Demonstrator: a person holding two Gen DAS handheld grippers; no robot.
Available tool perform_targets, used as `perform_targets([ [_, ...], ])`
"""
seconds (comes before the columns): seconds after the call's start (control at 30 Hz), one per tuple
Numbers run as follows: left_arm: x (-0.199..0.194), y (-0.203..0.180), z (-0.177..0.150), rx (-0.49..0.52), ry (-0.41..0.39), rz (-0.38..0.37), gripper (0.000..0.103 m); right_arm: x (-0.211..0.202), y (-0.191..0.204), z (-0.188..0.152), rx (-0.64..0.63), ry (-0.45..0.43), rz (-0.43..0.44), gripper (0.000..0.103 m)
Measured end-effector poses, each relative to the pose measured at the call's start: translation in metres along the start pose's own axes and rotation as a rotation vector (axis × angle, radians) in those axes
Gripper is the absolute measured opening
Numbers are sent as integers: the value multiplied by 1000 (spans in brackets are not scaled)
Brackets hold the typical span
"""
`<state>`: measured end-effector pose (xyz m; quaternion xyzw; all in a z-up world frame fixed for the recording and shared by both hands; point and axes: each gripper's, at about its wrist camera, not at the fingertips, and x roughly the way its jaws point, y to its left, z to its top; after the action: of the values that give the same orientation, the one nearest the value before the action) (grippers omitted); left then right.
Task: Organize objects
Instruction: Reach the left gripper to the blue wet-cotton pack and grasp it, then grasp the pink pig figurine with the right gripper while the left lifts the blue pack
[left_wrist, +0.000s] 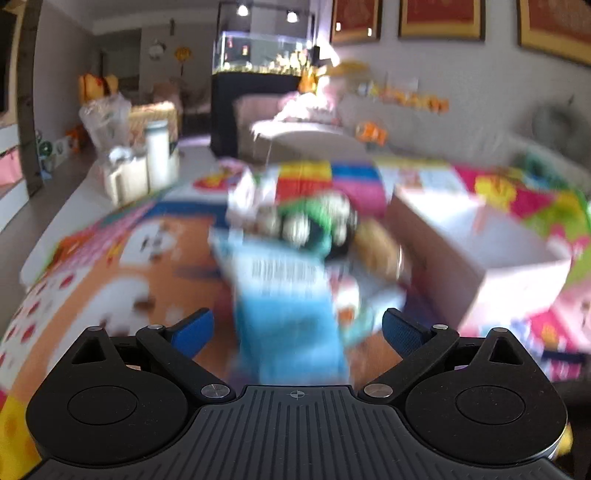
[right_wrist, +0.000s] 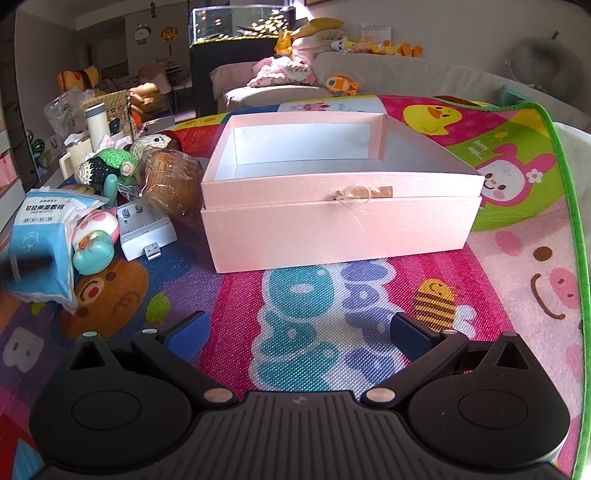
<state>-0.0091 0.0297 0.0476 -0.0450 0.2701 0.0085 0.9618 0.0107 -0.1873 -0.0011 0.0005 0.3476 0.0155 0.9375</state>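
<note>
Playmat (right_wrist: 369, 295), blue pack (left_wrist: 288, 295) between parted jaws

Open pink box (right_wrist: 343, 225); clutter (right_wrist: 110, 206) beside

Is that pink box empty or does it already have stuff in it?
Empty, as far as shows. The pink box is open, with only its bare pale floor visible; the toys lie outside on the mat.

Box (right_wrist: 340, 221) on mat (right_wrist: 369, 295), clutter pile (right_wrist: 110, 206) seemingly touching its left.
</note>
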Motion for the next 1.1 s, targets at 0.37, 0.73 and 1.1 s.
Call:
perform_targets([
  [0.37,58,14,8,19,82,10,80,-4,-10,3,-66,65,76,103],
  [0.73,13,68,15,-86,43,-122,57,-1,1,13,-106,103,102,103],
  [1.1,-53,99,0,-111,15,-177,57,-24,124,30,-539,-81,313,85],
])
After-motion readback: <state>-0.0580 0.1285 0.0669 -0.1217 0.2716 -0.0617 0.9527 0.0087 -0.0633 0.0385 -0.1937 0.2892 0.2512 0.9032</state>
